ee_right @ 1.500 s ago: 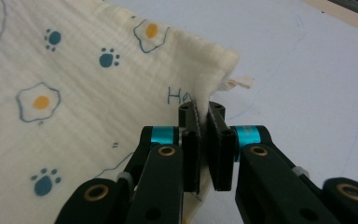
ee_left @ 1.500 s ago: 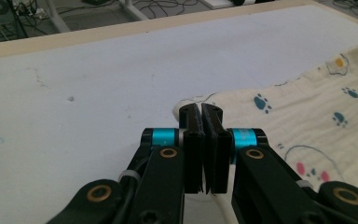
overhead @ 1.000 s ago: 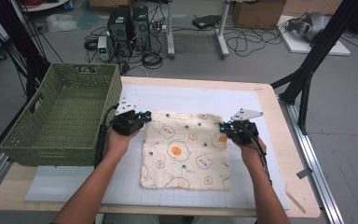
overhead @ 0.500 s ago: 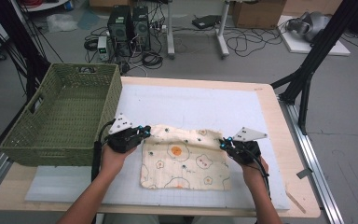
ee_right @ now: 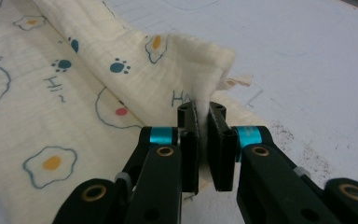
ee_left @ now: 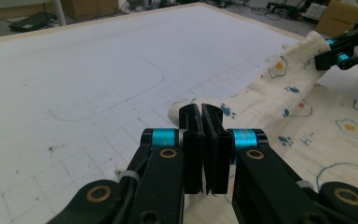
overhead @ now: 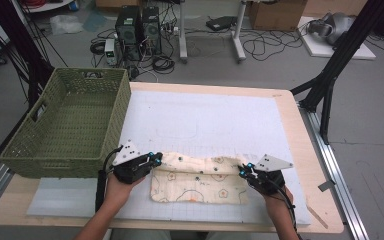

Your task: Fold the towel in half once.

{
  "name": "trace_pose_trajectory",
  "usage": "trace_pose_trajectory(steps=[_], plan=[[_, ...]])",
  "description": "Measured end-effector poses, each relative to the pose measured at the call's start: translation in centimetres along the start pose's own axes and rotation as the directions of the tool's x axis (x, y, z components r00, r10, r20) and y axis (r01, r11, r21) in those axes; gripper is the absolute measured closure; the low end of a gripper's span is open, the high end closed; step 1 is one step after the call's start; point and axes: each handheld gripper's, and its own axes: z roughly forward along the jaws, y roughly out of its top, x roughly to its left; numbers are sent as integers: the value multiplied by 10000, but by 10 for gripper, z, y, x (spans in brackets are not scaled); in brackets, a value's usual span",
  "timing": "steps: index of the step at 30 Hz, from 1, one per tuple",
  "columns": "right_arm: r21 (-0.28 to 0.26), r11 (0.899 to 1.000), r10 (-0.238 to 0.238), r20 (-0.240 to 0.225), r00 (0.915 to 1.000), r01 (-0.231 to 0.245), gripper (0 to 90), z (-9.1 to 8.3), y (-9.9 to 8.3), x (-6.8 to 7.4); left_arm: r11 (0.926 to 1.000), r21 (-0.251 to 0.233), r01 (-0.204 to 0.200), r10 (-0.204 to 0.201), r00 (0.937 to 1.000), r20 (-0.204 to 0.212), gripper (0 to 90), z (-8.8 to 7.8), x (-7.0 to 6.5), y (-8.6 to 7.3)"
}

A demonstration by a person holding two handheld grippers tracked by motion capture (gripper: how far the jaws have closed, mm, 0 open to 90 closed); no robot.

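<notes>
A cream cloth [overhead: 200, 180] printed with fried eggs and paw prints lies on the white gridded mat [overhead: 205, 125], its far edge folded back toward the person. My left gripper [overhead: 156, 159] is shut on the cloth's left corner [ee_left: 182, 106], which pokes out past the pads. My right gripper [overhead: 243, 170] is shut on the right corner [ee_right: 200, 84], and the fabric stands up between its jaws. Both corners are held a little above the lower layer of cloth [ee_right: 37, 130]. The right gripper [ee_left: 338, 51] also appears far off in the left gripper view.
A green woven basket [overhead: 70, 125] stands at the left of the table, close to my left hand. The wooden table edge [overhead: 320, 165] runs along the right. Black stand legs [overhead: 330, 80], computers and cables sit on the floor beyond the table.
Both grippers have drawn the cloth's far corners toward the person, folding the far part over the near part. The visible cloth is now a shorter strip.
</notes>
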Motion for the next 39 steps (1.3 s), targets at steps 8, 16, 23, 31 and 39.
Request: trace_pose_trajectory(steps=[8,16,23,31,39], plan=[[-54,9998,-196,-205,9996,195,842,-7,-5,7,9995,305,-8,3,9999,164,866,-7,-5,-11],[102,9983,-567,-239,9981,570,760,-13,-11,11,9975,701,100,-131,9989,444,829,-13,-5,-21],[-122,9985,-525,533,9972,532,613,-34,-15,1,9967,-237,782,-770,9959,482,495,-26,8,-10],[-682,9963,590,997,9933,-524,593,-45,-23,-10,9952,363,907,-903,9959,-109,486,-18,14,-16],[-254,9995,211,106,9997,-208,613,-25,-17,3,9938,794,776,-773,9970,-71,536,-11,12,-18]])
